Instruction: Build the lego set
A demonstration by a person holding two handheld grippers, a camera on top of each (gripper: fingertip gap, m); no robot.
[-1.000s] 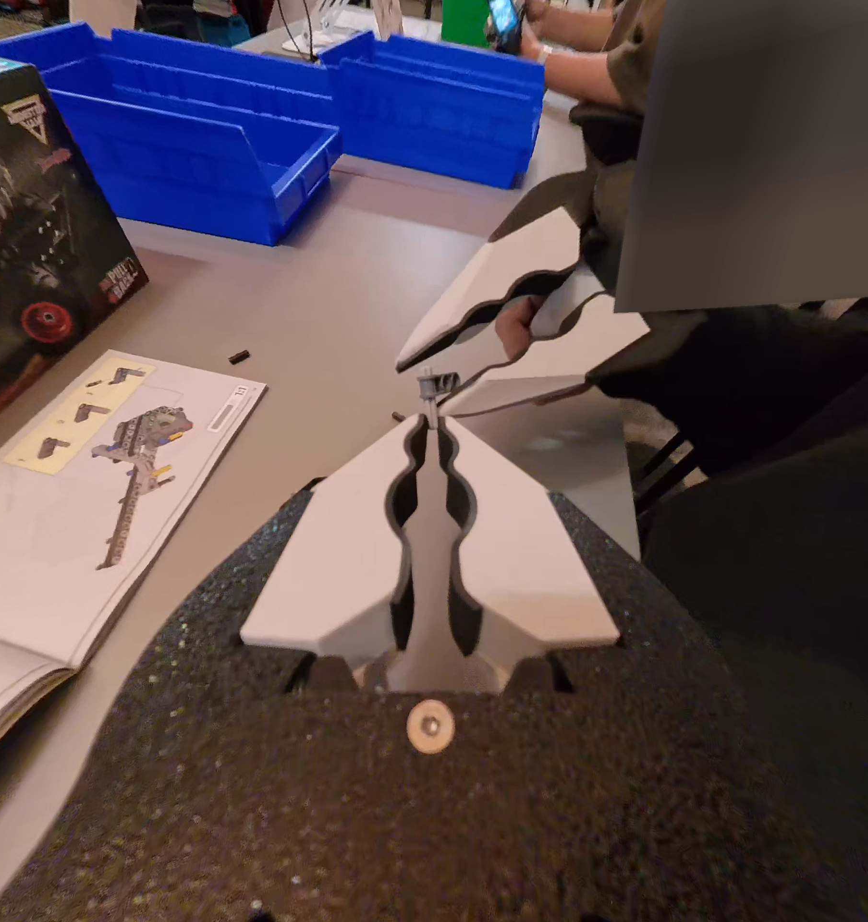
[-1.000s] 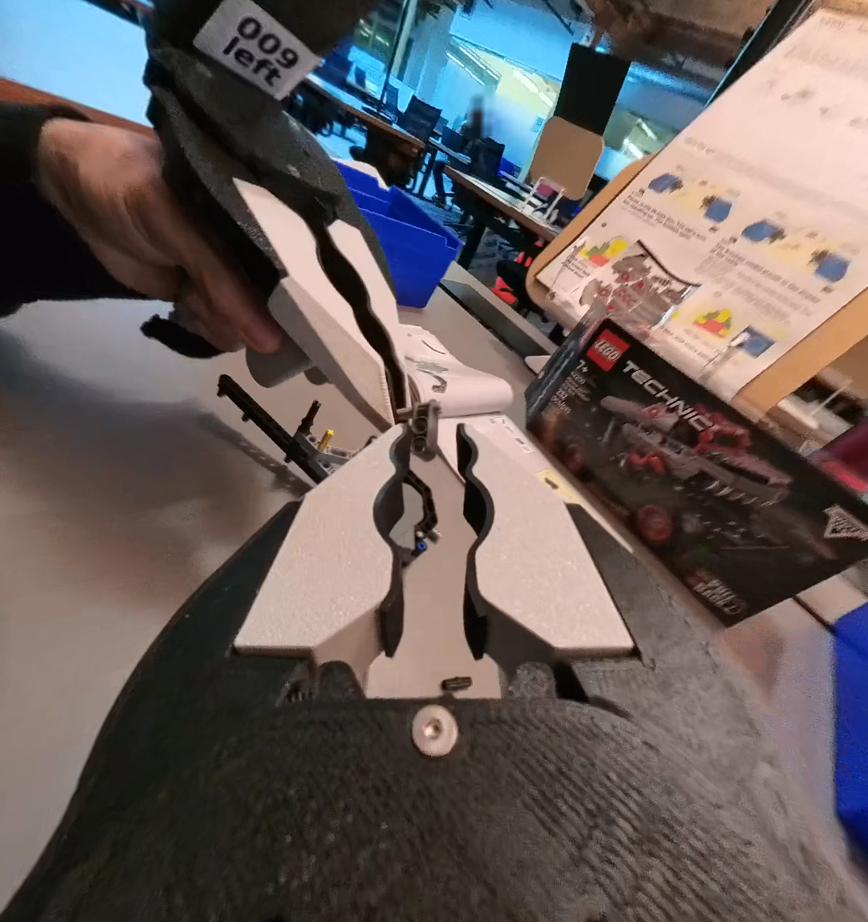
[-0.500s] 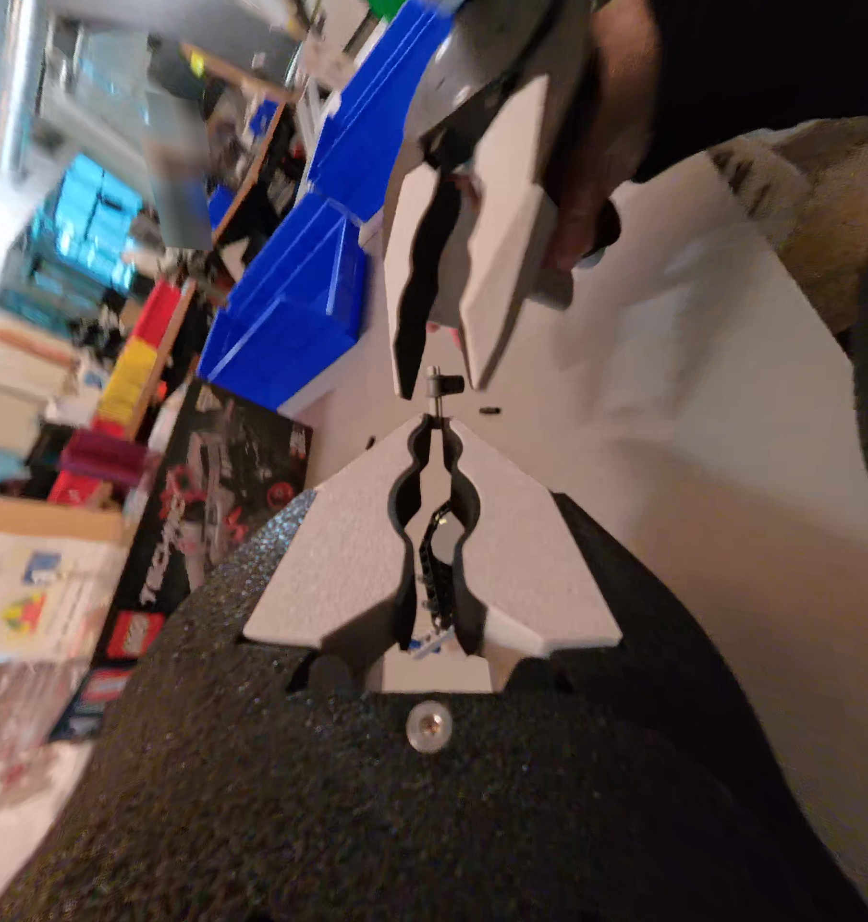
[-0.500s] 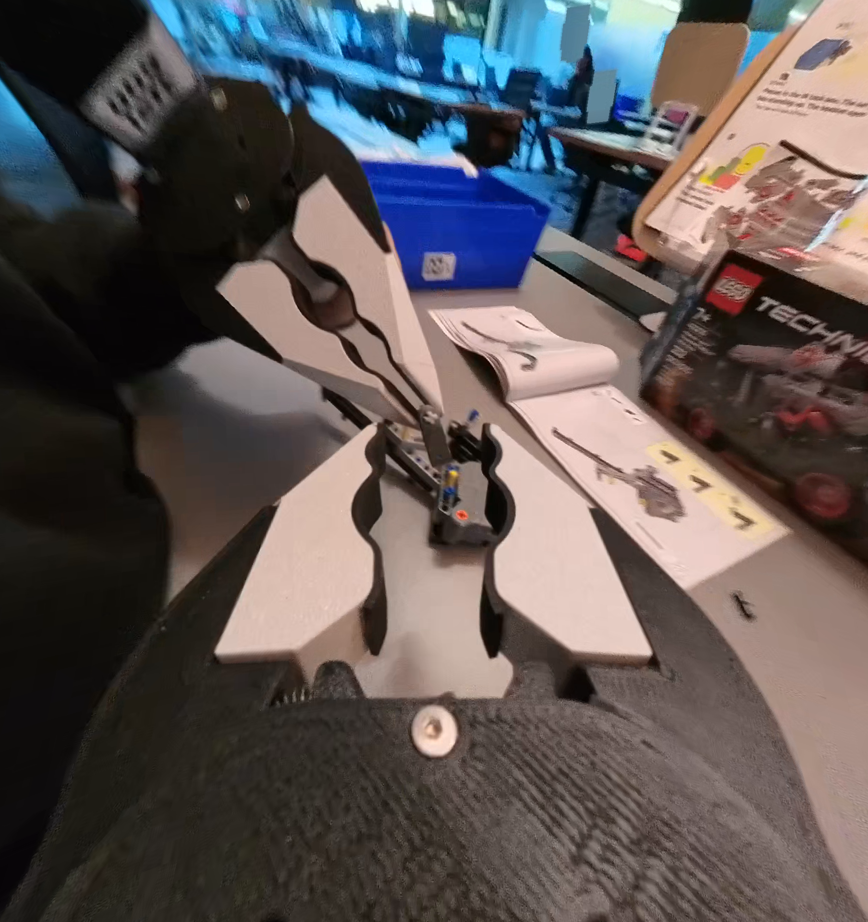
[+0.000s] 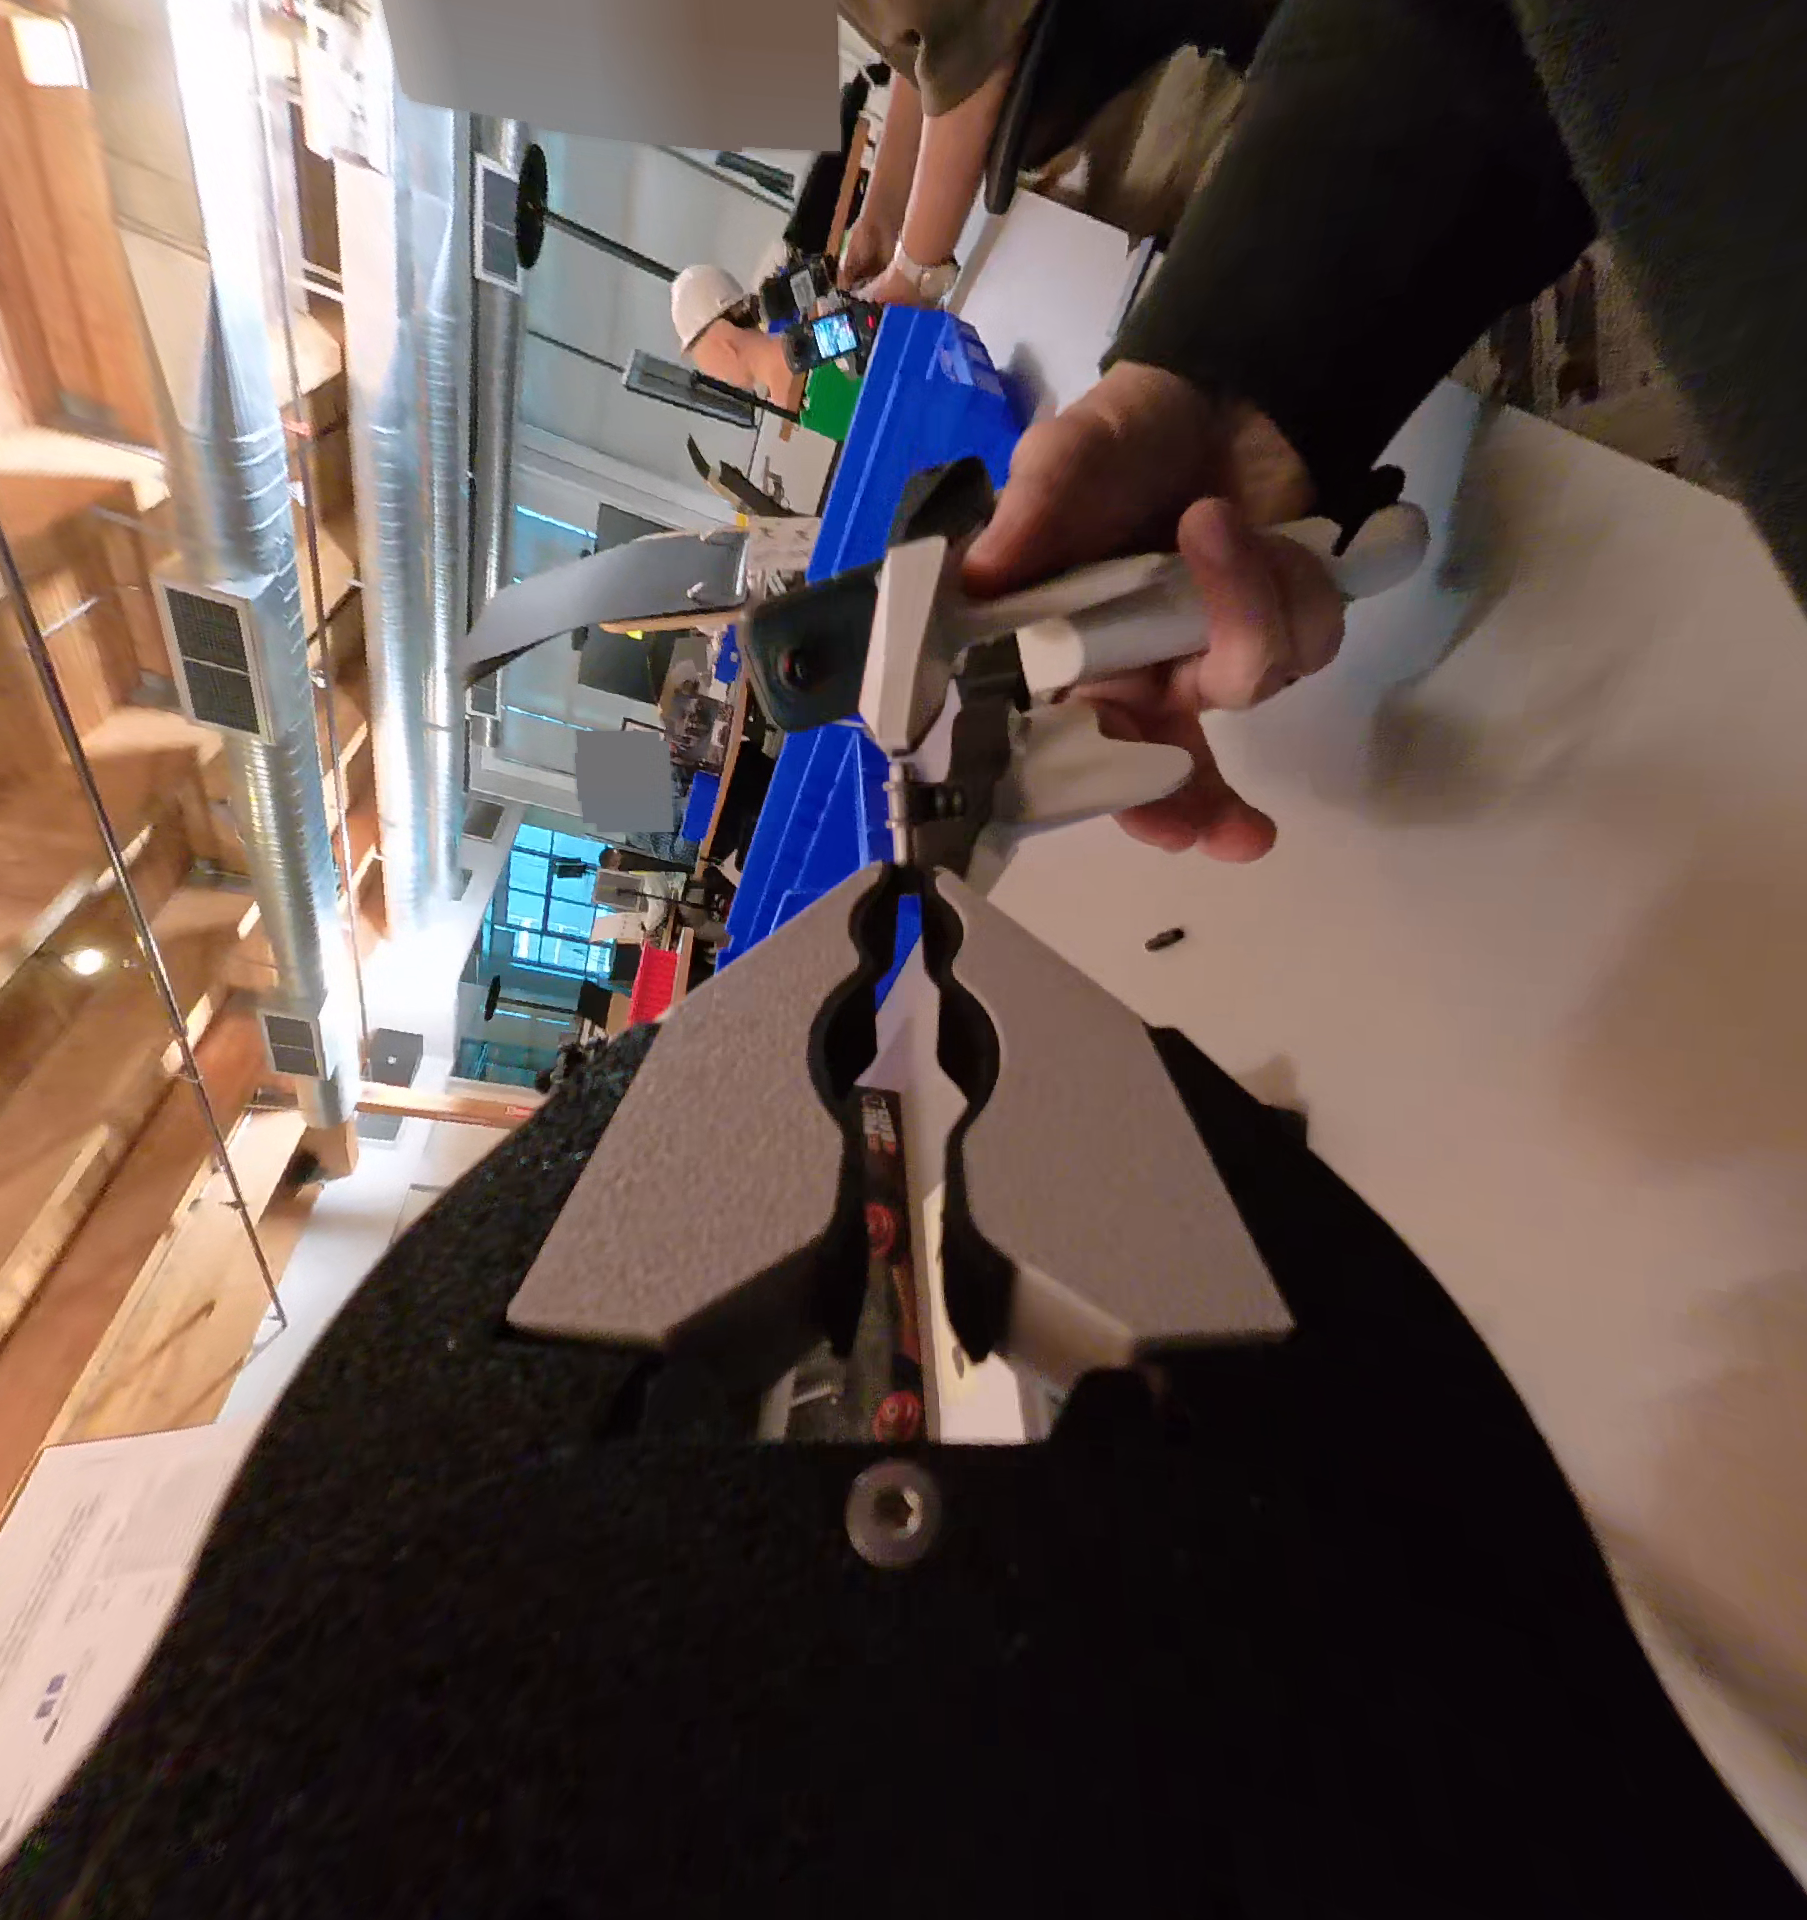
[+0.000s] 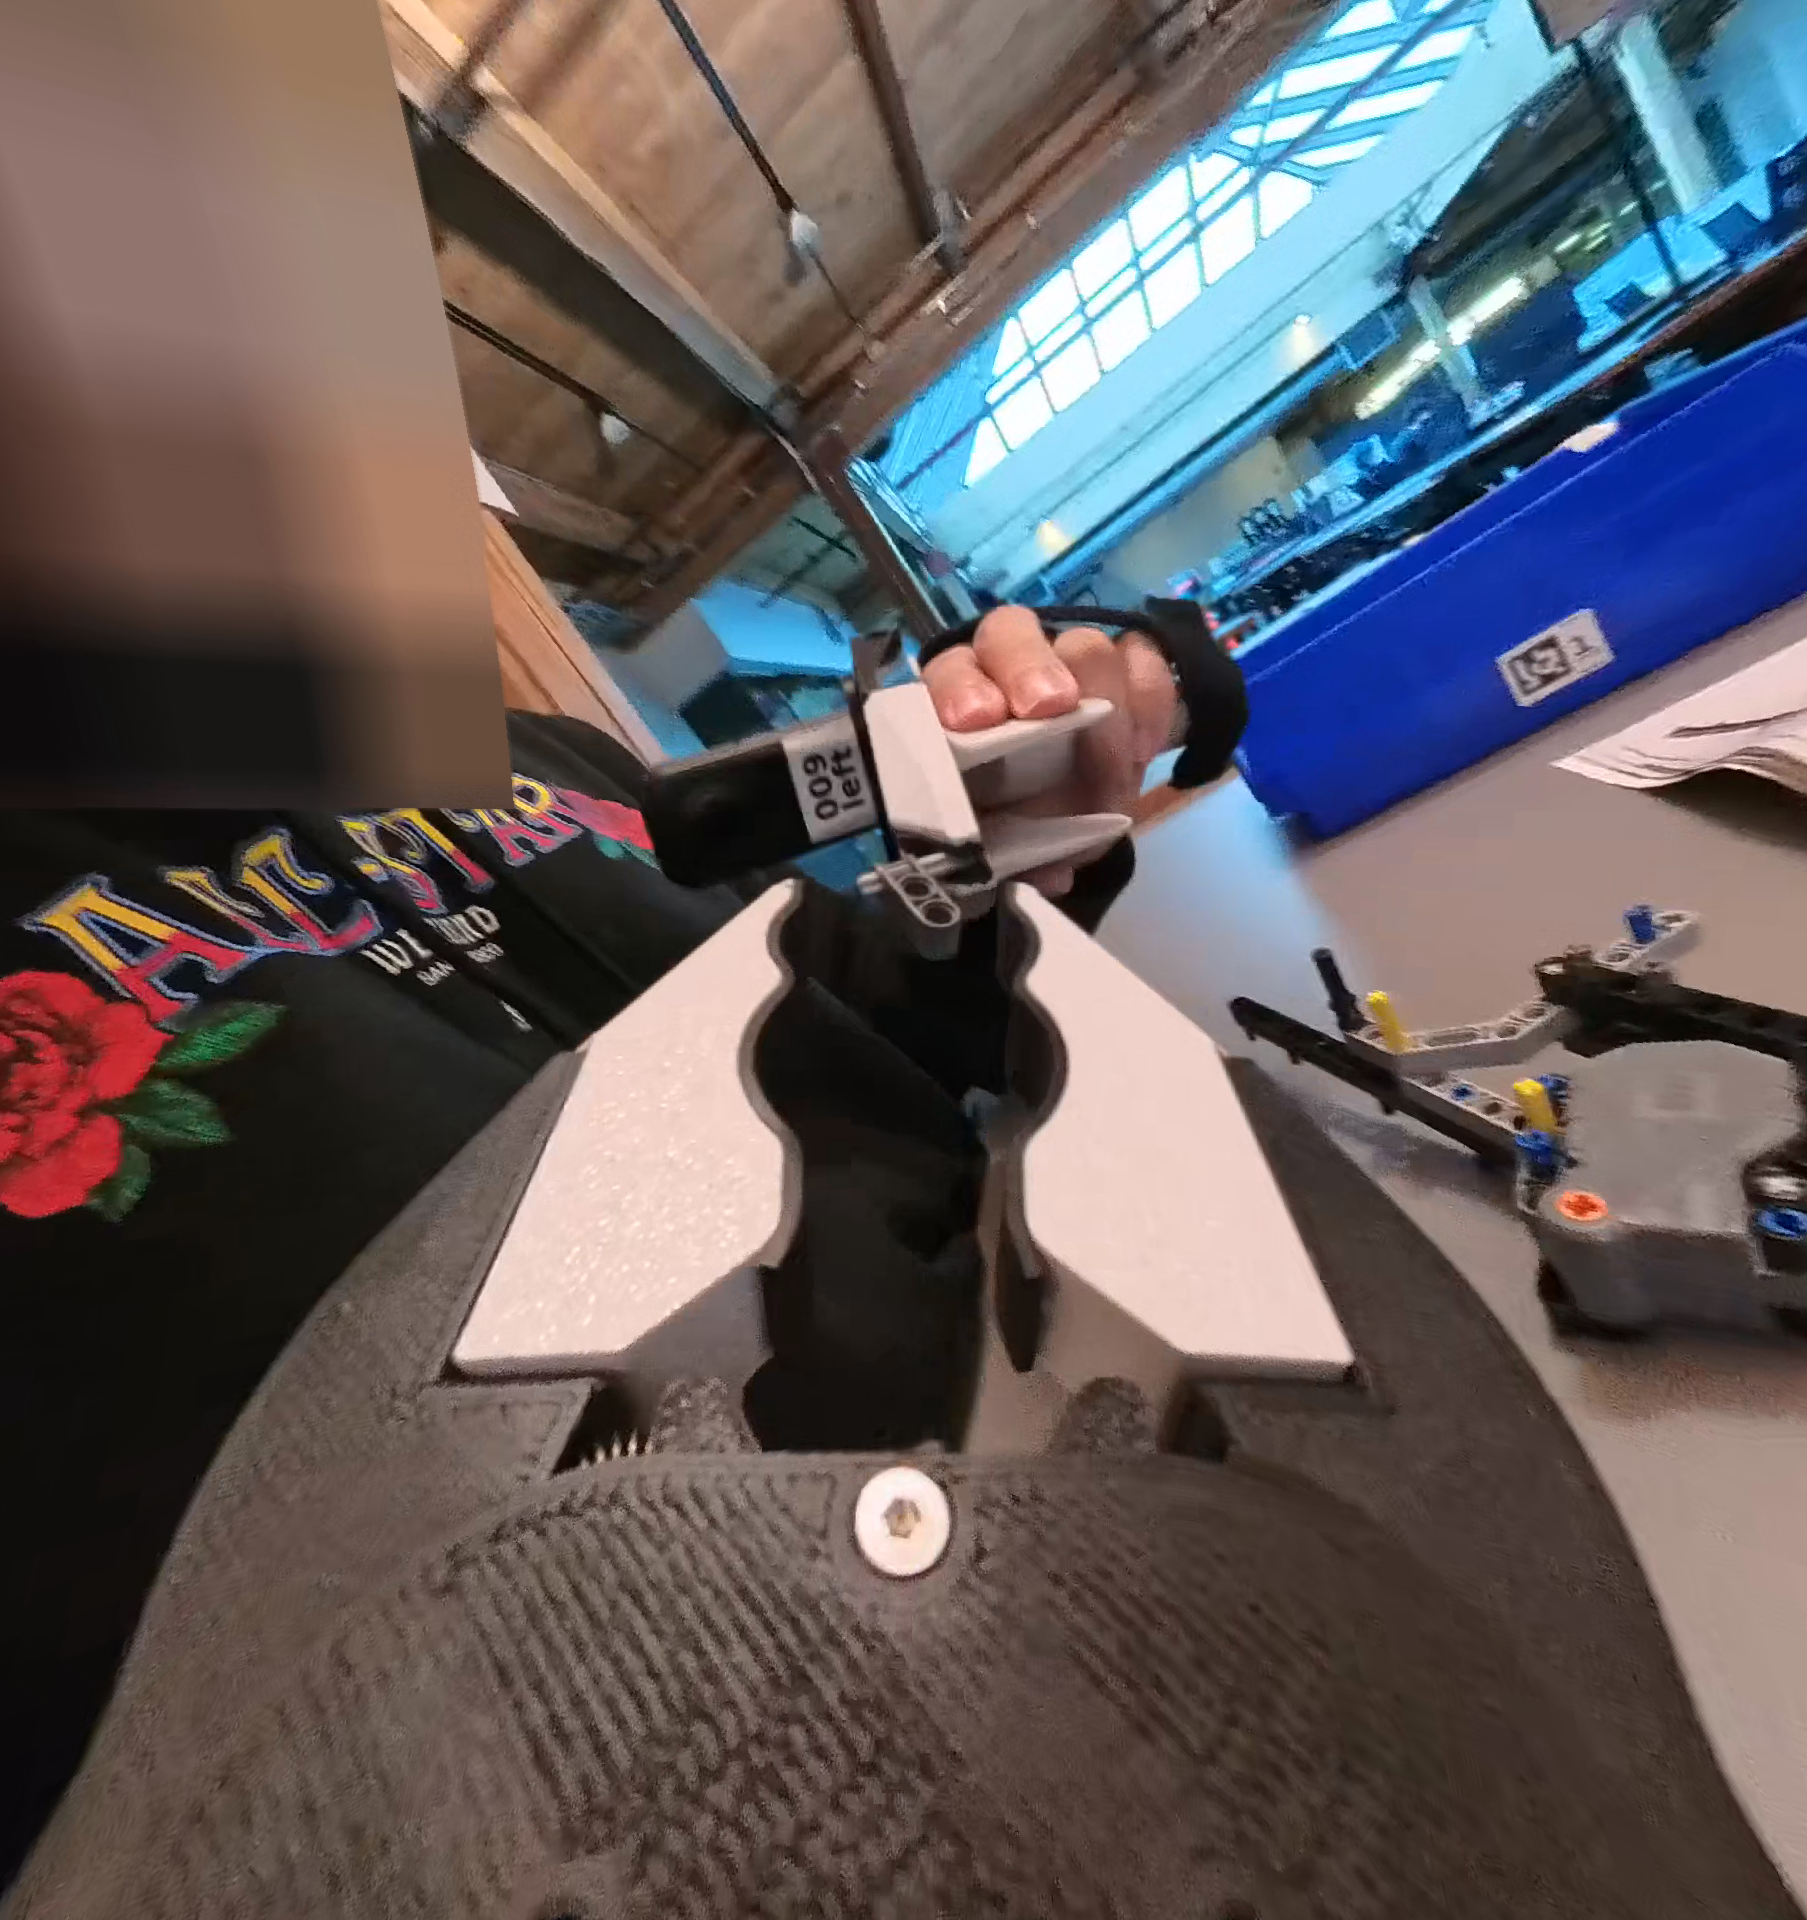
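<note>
Left gripper (image 5: 904, 871) clamped on a thin grey axle piece (image 5: 900, 800); right gripper (image 6: 904, 902) open around its connector at 12 o'clock. Both views have swung upward since.

Left claw (image 5: 904, 878) pinched nearly closed at its tips; right claw (image 6: 904, 914) gaping, tips nearly meeting the left's.

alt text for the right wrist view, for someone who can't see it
The right gripper and the left gripper meet tip to tip in mid-air around a small grey lego beam on a thin axle. A partly built lego assembly lies on the grey table to the right, a blue bin behind it.
</note>
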